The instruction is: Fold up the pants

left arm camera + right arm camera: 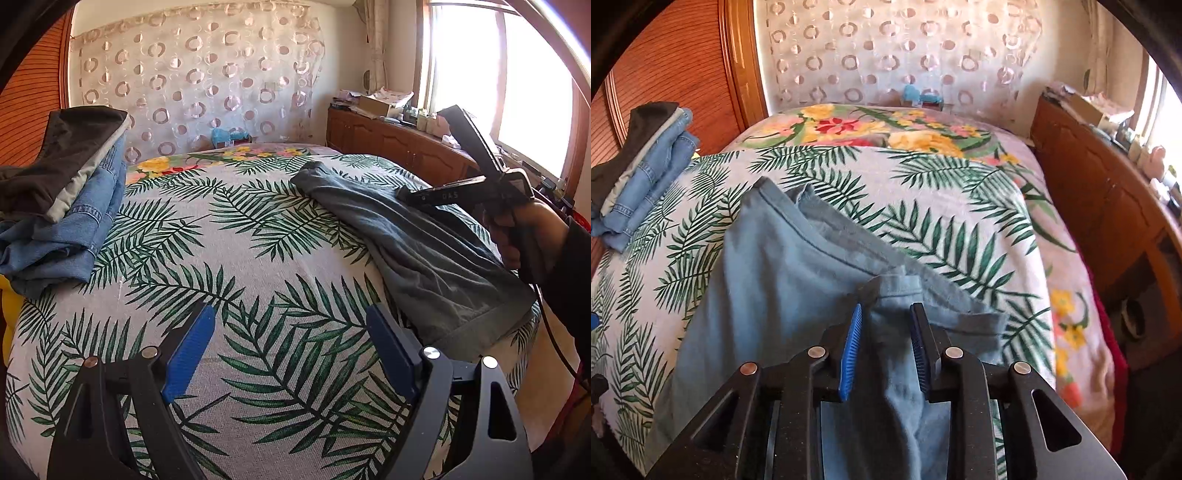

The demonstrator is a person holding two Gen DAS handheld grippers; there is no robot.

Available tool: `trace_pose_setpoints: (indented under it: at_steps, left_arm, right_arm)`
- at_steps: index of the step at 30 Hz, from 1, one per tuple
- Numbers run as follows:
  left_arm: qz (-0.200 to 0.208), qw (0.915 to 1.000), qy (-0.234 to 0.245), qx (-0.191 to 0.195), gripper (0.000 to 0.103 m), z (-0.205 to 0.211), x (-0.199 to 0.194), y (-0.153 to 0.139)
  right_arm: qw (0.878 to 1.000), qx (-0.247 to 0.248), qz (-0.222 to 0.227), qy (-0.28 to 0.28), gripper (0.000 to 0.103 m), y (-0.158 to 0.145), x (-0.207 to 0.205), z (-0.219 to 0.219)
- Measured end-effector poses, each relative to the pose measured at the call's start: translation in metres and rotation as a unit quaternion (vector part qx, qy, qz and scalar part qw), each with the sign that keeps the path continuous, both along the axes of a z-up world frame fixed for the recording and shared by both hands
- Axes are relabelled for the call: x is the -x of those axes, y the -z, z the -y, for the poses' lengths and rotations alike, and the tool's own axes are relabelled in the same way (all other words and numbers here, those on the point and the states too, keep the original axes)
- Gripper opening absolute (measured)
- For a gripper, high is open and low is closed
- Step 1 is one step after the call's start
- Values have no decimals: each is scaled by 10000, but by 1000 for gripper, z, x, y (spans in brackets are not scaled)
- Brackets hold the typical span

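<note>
The bed (258,229) carries the grey-blue pants (783,266), folded lengthwise near its right edge. Lay the fabric flat before you withdraw. Your right gripper (884,347) angles downward, its fingers parted, cloth lying loose between them. Your left gripper (291,350) hovers wide open over bare bedspread.

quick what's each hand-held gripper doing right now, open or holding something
Left hand-held gripper: open wide, empty, above the palm-leaf print bedspread.
Right hand-held gripper: partly open, grey-blue cotton pants between its blue pads, not pinched.
</note>
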State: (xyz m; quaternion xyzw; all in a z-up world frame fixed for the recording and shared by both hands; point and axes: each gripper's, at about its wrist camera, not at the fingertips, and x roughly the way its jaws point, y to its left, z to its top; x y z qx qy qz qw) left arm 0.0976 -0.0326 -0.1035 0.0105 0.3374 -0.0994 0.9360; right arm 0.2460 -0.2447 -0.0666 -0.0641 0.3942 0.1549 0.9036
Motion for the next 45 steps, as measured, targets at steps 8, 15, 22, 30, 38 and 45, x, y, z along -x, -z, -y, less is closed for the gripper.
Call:
trace_pose_setpoints:
  at_steps: [8, 15, 22, 30, 38, 45]
  left_arm:
    - [-23, 10000, 37, -59, 85, 2, 0, 0]
    - [-44, 10000, 42, -55, 85, 3, 0, 1]
    - [-54, 9999, 67, -81, 85, 5, 0, 1]
    - [-72, 9998, 120, -139, 85, 8, -1, 1]
    - [-77, 9997, 159, -185, 85, 13, -2, 1]
    - [-116, 9994, 209, -240, 85, 18, -3, 4]
  right_arm:
    - [9986, 522, 61, 16, 35, 7, 0, -6]
    - [9974, 381, 393, 461, 4, -5, 0, 15]
    - [9960, 298, 271, 803, 4, 4, -9, 39]
    - [9948, 224, 237, 965, 5, 3, -9, 43]
    - [9968, -67, 520, 607, 16, -6, 32, 36]
    - [9993, -139, 342, 52, 23, 18, 48, 26]
